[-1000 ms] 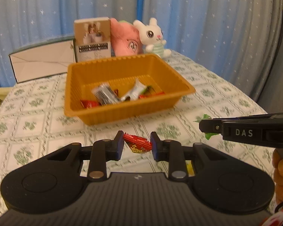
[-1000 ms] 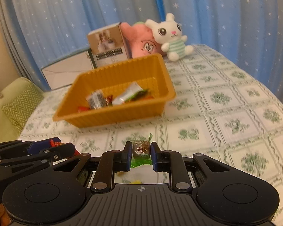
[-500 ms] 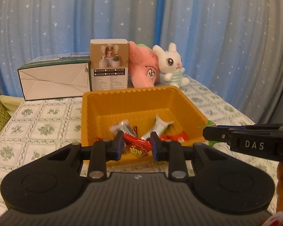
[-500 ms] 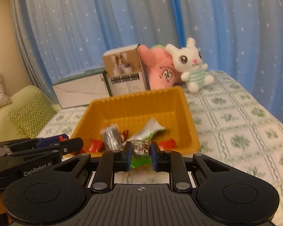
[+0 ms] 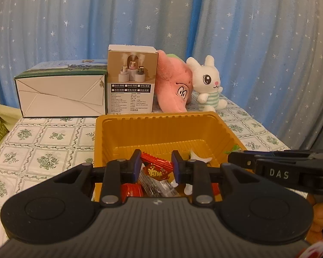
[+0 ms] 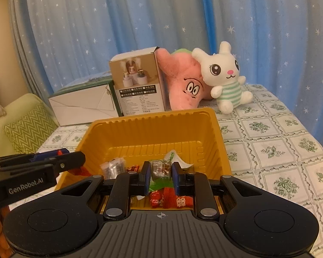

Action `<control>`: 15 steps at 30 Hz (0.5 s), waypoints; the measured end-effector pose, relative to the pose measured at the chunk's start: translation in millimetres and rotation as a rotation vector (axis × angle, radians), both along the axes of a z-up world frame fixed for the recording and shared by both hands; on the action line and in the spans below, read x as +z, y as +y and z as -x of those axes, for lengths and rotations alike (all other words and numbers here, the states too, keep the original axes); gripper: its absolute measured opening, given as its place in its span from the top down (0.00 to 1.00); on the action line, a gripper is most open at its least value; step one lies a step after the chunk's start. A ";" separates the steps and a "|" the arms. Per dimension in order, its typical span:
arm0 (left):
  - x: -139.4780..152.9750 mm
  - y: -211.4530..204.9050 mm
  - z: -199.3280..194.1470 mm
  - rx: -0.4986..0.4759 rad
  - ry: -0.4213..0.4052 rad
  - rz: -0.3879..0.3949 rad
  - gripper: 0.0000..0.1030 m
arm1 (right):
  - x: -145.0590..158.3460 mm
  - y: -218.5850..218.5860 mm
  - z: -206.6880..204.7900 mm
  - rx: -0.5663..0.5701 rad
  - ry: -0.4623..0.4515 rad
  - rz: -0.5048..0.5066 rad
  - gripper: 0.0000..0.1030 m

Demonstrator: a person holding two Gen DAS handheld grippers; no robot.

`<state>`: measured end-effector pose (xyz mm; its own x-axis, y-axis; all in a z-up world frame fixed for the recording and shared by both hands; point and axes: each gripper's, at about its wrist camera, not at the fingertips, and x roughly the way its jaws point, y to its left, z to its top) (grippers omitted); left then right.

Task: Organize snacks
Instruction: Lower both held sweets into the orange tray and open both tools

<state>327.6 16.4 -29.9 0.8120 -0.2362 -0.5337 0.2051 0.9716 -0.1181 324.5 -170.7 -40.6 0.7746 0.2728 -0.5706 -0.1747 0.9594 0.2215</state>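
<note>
An orange plastic basket (image 5: 161, 129) (image 6: 152, 133) stands on the table with several wrapped snacks in it. My left gripper (image 5: 156, 165) is shut on a red snack packet (image 5: 156, 169) and holds it over the basket's near side. My right gripper (image 6: 160, 172) is shut on a green and silver wrapped candy (image 6: 160, 168), also over the basket. Each gripper shows from the side in the other's view: the right one (image 5: 269, 169), the left one (image 6: 38, 167). A silver packet (image 6: 113, 167) and red packets (image 6: 172, 200) lie in the basket.
Behind the basket stand a white carton (image 5: 60, 94), a brown product box (image 5: 131, 86), a pink plush (image 5: 174, 88) and a white bunny plush (image 5: 208, 83). The table has a green-patterned cloth (image 6: 269, 146). A green sofa cushion (image 6: 28, 129) lies at the left.
Both grippers rose from the tablecloth and moved forward with their snacks, from in front of the basket to above its near part. The jaws stayed shut.
</note>
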 end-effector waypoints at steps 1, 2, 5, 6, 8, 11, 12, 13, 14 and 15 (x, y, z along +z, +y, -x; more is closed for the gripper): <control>-0.9 0.4 -3.0 0.000 0.003 0.003 0.74 | -1.7 0.3 -2.6 -0.001 0.005 0.000 0.79; -1.6 0.7 -5.9 0.001 0.007 0.004 0.74 | -3.4 0.5 -4.7 -0.003 0.009 0.000 0.79; -3.9 1.7 -12.9 0.004 0.016 0.008 0.74 | -7.6 2.9 -9.2 -0.001 0.021 0.006 0.80; -4.6 2.3 -15.0 0.004 0.019 0.010 0.74 | -8.7 3.6 -10.1 0.000 0.023 0.007 0.80; -5.7 4.3 -20.0 0.008 0.032 0.017 0.74 | -10.5 3.7 -11.1 0.002 0.025 0.011 0.79; -7.8 6.8 -25.5 0.009 0.069 0.033 0.66 | -12.5 2.8 -13.1 -0.002 0.032 0.010 0.80; -8.0 8.0 -25.0 0.014 0.068 0.034 0.61 | -13.4 2.1 -13.3 -0.005 0.036 0.007 0.79; -8.0 9.1 -24.2 0.017 0.068 0.033 0.60 | -13.9 1.5 -13.7 -0.006 0.040 0.003 0.79; -7.7 10.2 -23.7 0.021 0.067 0.032 0.60 | -14.3 1.4 -14.0 -0.008 0.042 0.002 0.80; -7.6 11.1 -23.0 0.024 0.066 0.032 0.60 | -14.3 1.3 -14.3 -0.008 0.043 0.003 0.79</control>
